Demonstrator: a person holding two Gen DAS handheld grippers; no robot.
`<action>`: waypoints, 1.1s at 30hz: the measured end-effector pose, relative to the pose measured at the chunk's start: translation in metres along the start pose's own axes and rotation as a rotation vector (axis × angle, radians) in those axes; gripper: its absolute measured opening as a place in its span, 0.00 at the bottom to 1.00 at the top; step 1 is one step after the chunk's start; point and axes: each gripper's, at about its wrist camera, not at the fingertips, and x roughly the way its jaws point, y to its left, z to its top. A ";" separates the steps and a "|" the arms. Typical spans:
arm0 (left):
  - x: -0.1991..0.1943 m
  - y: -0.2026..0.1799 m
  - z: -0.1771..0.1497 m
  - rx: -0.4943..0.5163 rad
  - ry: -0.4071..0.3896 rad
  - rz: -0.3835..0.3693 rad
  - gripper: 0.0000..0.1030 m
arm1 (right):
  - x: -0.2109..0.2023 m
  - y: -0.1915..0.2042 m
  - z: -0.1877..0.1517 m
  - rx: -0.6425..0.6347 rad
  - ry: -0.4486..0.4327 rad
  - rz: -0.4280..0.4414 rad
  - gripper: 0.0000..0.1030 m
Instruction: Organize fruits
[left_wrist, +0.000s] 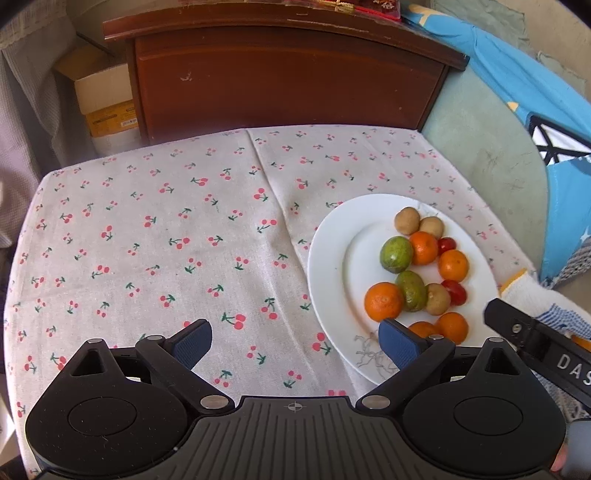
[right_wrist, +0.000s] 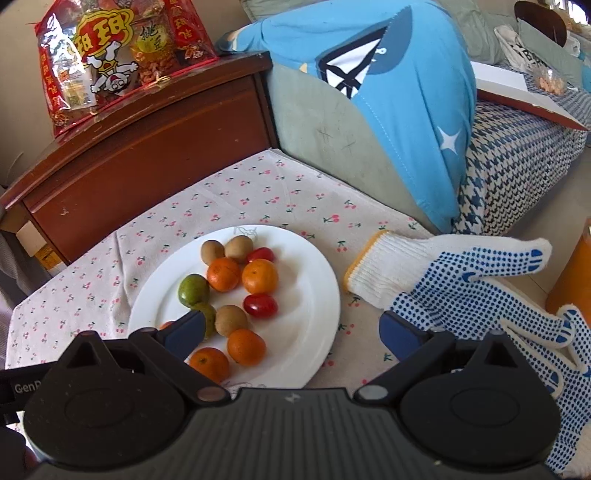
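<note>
A white oval plate (left_wrist: 332, 258) (right_wrist: 310, 295) lies on the cherry-print tablecloth at the right of the table. On it lie several oranges (left_wrist: 384, 301) (right_wrist: 259, 276), two green fruits (left_wrist: 396, 254) (right_wrist: 193, 290), brown kiwi-like fruits (left_wrist: 406, 220) (right_wrist: 231, 319) and two red tomatoes (left_wrist: 455, 291) (right_wrist: 260, 305). My left gripper (left_wrist: 295, 343) is open and empty, hovering over the cloth at the plate's near left rim. My right gripper (right_wrist: 291, 330) is open and empty, above the plate's near right part; its body shows in the left wrist view (left_wrist: 535, 343).
A white work glove with blue dots (right_wrist: 461, 280) lies on the cloth right of the plate. A brown wooden cabinet (left_wrist: 280, 74) stands behind the table, with snack bags (right_wrist: 110, 55) on top. A sofa with a blue cloth (right_wrist: 388, 92) is at the right.
</note>
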 end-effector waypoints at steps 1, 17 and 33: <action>0.001 0.000 0.000 0.000 0.003 0.007 0.95 | 0.001 -0.001 0.000 0.001 0.004 -0.008 0.97; 0.007 0.002 0.001 -0.013 0.013 0.049 0.95 | 0.008 0.004 -0.005 -0.002 0.030 -0.033 0.97; 0.005 0.000 0.001 0.002 0.000 0.079 0.95 | 0.007 0.011 -0.008 -0.036 0.014 -0.036 0.97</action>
